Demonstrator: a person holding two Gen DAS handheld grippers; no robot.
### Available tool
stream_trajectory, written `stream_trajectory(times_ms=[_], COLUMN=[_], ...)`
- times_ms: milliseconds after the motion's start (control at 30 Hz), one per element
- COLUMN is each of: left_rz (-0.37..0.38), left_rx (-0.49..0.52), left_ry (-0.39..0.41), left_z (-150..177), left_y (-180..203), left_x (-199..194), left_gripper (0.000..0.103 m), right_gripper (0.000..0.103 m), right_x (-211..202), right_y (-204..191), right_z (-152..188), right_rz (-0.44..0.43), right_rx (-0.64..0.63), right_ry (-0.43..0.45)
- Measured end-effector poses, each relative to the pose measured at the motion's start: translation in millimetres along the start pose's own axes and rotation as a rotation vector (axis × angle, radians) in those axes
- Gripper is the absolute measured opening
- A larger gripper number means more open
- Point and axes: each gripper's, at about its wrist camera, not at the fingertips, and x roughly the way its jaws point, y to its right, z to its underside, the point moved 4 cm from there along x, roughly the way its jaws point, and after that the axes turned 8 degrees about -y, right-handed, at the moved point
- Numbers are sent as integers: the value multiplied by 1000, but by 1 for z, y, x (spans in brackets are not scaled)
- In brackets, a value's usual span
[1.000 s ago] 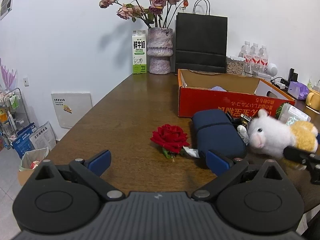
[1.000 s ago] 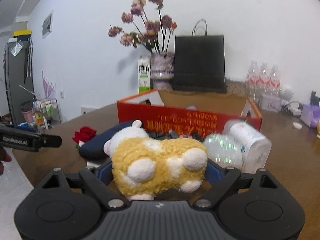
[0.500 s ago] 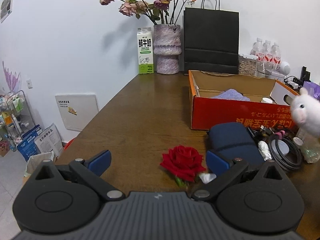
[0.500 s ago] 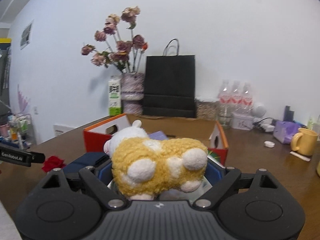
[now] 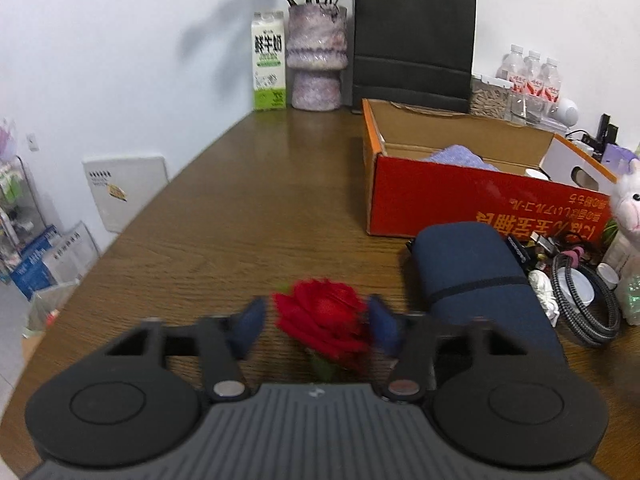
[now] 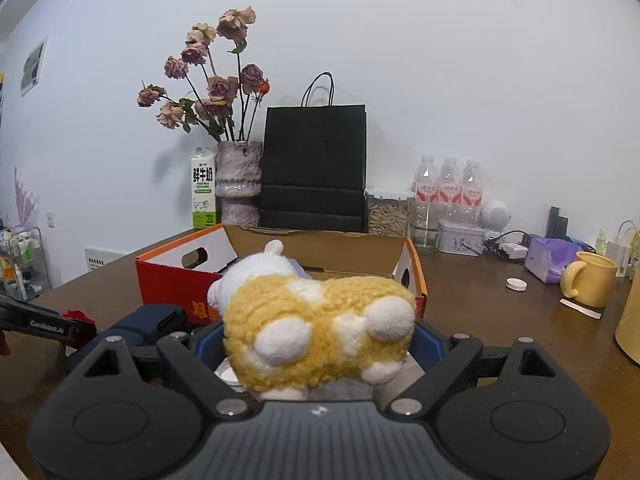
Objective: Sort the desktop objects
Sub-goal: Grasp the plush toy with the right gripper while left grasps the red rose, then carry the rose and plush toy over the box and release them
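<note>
A red rose (image 5: 324, 312) lies on the brown table (image 5: 240, 208), and my left gripper (image 5: 316, 326) has it between its blue pads. The jaws are closing; the right pad meets the petals while a thin gap shows at the left pad. My right gripper (image 6: 320, 344) is shut on a yellow and white plush toy (image 6: 320, 320), held above the table in front of the open red cardboard box (image 6: 176, 280). The toy's white head (image 5: 628, 200) shows at the right edge of the left wrist view. The left gripper's finger (image 6: 40, 322) reaches in at the left of the right wrist view.
A navy pouch (image 5: 472, 276) lies right of the rose, beside a coiled cable (image 5: 580, 304) and small clutter. At the back stand a milk carton (image 5: 269, 66), a vase (image 5: 316, 60), a black bag (image 5: 412, 40) and water bottles (image 6: 448, 184). A yellow mug (image 6: 592, 284) sits far right.
My left gripper has moved forward over the rose, and its jaws have narrowed around the bloom. The right gripper has lifted the plush toy off the table.
</note>
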Motion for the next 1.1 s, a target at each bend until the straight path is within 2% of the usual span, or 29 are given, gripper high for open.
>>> stream_trajectory(times_ms=[333, 533, 833, 1100], left_rz=[-14, -6, 37, 87], left_rx=[-17, -16, 11, 35], left_ry=[46, 110, 240, 296], left_z=[-6, -20, -69, -119], left_y=[-1, 3, 29, 69], left_x=[-8, -22, -41, -25], left_gripper=[38, 38, 38, 38], right_gripper=[90, 90, 90, 90], right_x=[2, 3, 12, 47], right_y=[0, 3, 7, 9], right_z=[0, -9, -43, -81], right_rz=[-4, 4, 9, 14], right_rx=[3, 4, 0, 11], right_ry=[1, 25, 85, 108])
